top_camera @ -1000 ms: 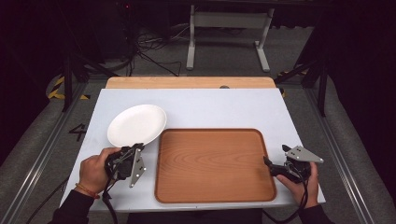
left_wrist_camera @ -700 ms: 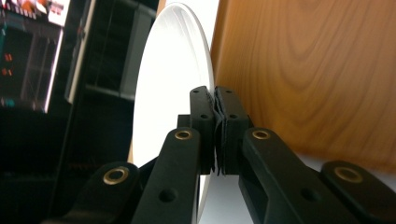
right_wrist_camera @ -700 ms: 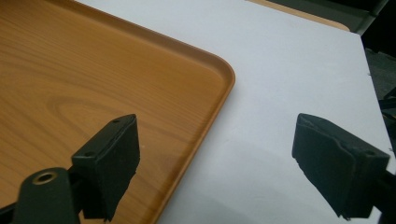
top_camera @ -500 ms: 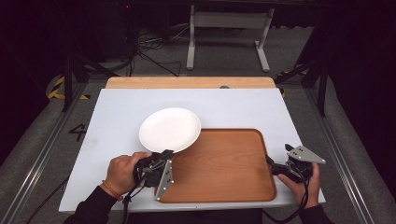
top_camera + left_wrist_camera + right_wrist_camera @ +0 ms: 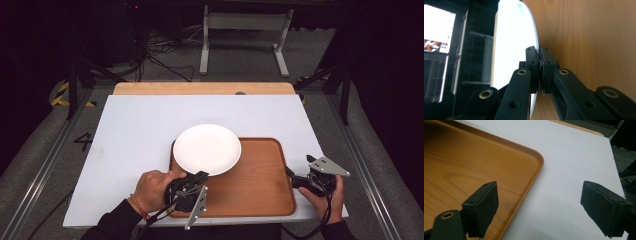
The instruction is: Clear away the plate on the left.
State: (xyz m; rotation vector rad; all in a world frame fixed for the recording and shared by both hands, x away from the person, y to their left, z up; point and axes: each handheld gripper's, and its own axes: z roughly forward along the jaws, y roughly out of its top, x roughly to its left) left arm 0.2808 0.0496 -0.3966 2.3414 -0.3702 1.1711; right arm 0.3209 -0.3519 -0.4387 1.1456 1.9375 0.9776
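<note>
A round white plate (image 5: 207, 149) hangs over the left part of a brown wooden tray (image 5: 260, 185), its left rim past the tray's edge. My left gripper (image 5: 201, 175) is shut on the plate's near rim. In the left gripper view the plate (image 5: 511, 45) stands edge-on between the closed pads, with the tray (image 5: 586, 40) behind it. My right gripper (image 5: 289, 176) rests at the tray's right edge on the table, jaws wide apart and bare. In the right gripper view my right gripper (image 5: 539, 202) straddles the tray's corner (image 5: 534, 157) and the white tabletop (image 5: 574, 157).
The white tabletop (image 5: 145, 125) has a wooden strip (image 5: 200, 88) along its far edge. Metal rails run down both sides of the table. A stand's legs (image 5: 240, 45) and cables lie on the floor beyond.
My left gripper has carried the plate to the right, from the bare table left of the tray to above the tray's left part. The right gripper has stayed put.
</note>
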